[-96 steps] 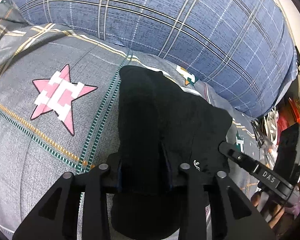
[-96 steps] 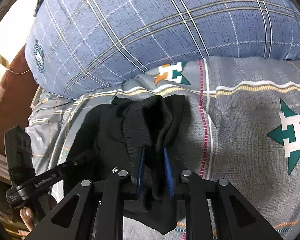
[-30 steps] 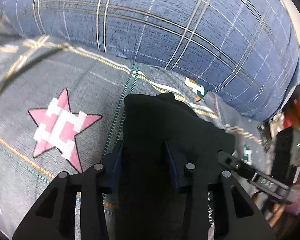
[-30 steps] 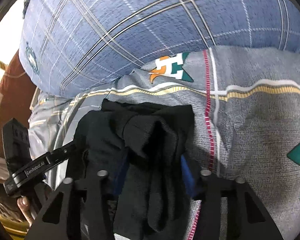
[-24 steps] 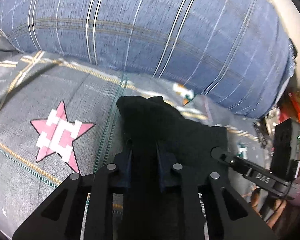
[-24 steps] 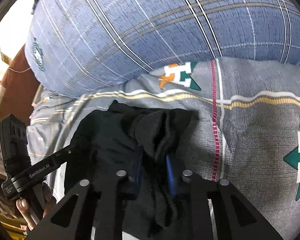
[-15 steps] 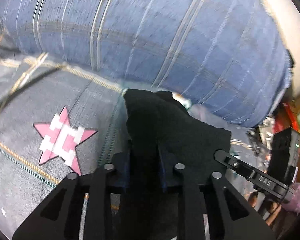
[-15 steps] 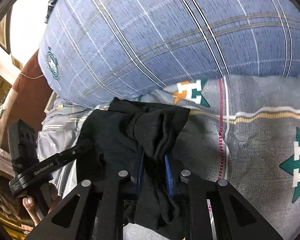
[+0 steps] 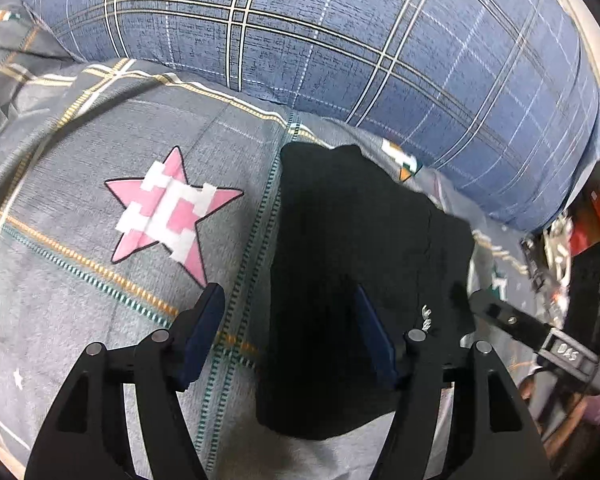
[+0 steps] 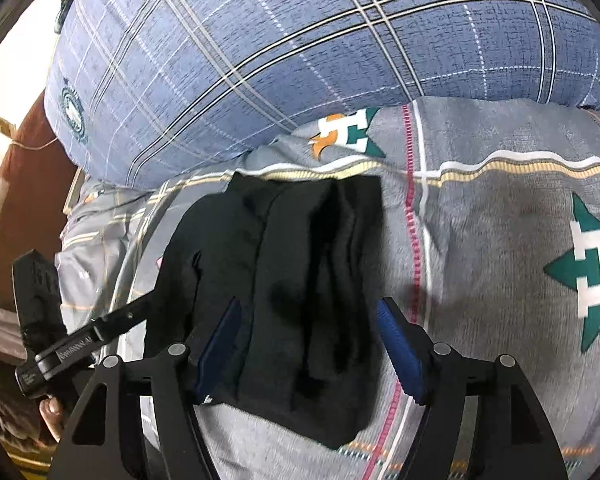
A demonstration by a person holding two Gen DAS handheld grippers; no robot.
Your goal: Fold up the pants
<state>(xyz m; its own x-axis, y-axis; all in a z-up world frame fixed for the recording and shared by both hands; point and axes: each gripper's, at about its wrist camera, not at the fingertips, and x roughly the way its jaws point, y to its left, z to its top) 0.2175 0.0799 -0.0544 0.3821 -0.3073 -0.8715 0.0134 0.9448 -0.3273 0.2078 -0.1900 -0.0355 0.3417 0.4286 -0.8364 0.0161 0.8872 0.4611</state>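
The black pants [image 9: 356,272] lie folded into a compact bundle on the grey patterned bedspread [image 9: 80,320]. My left gripper [image 9: 288,312] is open and empty, its blue pads astride the bundle's left edge. In the right wrist view the pants [image 10: 284,280] show thick folds along their right side. My right gripper [image 10: 308,320] is open and empty over the bundle's near end. The right gripper's arm shows in the left wrist view [image 9: 540,340], and the left gripper's arm shows in the right wrist view [image 10: 80,340].
A large blue plaid pillow [image 9: 340,40] lies just behind the pants; it also shows in the right wrist view [image 10: 300,40]. A pink star print [image 9: 168,208] marks the bedspread to the left. Clutter [image 9: 580,232] sits beyond the bed's right edge.
Both grippers held the bundle lifted half a second ago. Now both have opened, and the pants rest flat on the bedspread just in front of the pillow.
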